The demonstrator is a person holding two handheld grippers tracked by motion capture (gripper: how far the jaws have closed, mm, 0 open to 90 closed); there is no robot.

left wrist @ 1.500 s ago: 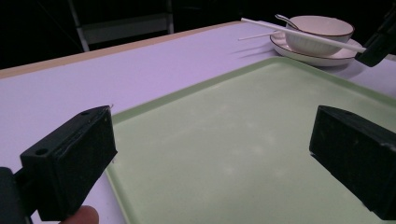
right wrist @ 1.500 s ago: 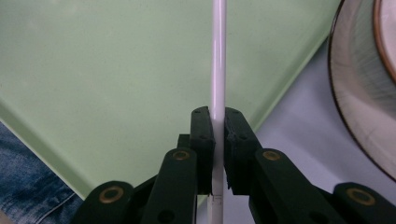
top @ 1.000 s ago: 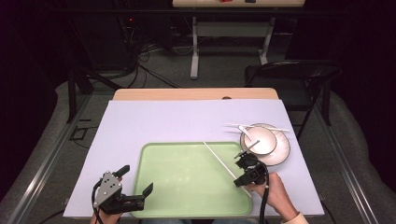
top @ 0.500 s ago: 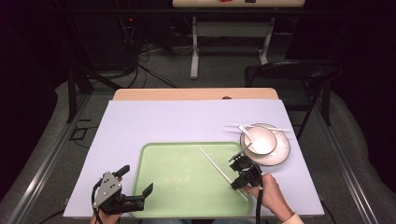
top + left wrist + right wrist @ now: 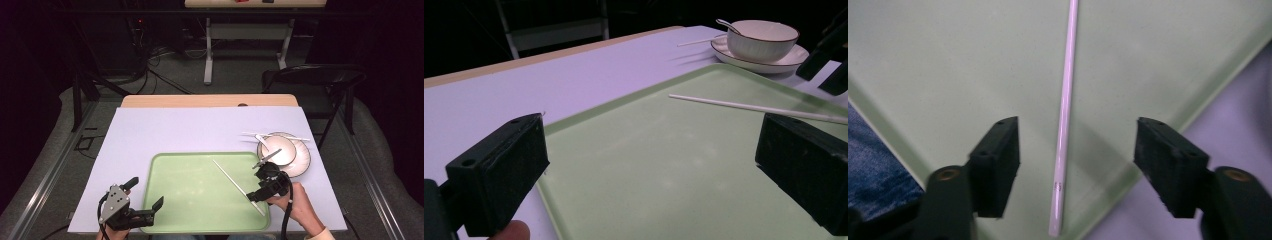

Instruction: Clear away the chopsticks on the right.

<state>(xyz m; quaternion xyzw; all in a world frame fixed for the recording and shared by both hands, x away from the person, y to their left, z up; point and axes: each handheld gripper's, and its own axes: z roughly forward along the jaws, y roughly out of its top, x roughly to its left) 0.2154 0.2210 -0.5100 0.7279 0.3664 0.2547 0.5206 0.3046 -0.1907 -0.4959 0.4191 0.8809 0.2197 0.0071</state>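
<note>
A: Right gripper [image 5: 256, 181] first?

B: Jaws spread wide, nothing btwn them gripped. It's over the tray's near right corner. In the right gripper view a white chopstick [image 5: 1064, 125] lies flat on the tray [image 5: 948, 60], running up the middle of the gap, touching neither jaw.

A: Left gripper [image 5: 146, 192]?

B: Also wide apart, empty. Sits at the tray's near left corner; in the left gripper view one jaw is over the purple mat [image 5: 524, 95], the other over the green tray [image 5: 649, 165].

A: What's in the tray?

B: Just that one chopstick [image 5: 238, 186], lying diagonally in the right half, near end close to the front right corner. Rest of the tray [image 5: 190, 195] is bare green.

A: Other containers?

B: White bowl [image 5: 276, 150] on a white plate [image 5: 301, 162], on the mat just beyond the tray's far right corner, apart from it. A spoon [image 5: 725, 24] leans in the bowl's far side w/ handle sticking out. A second chopstick [image 5: 276, 135] rests across the far edge of the plate.

A: Anything inside the bowl?

B: Can't tell beyond the spoon.
</note>
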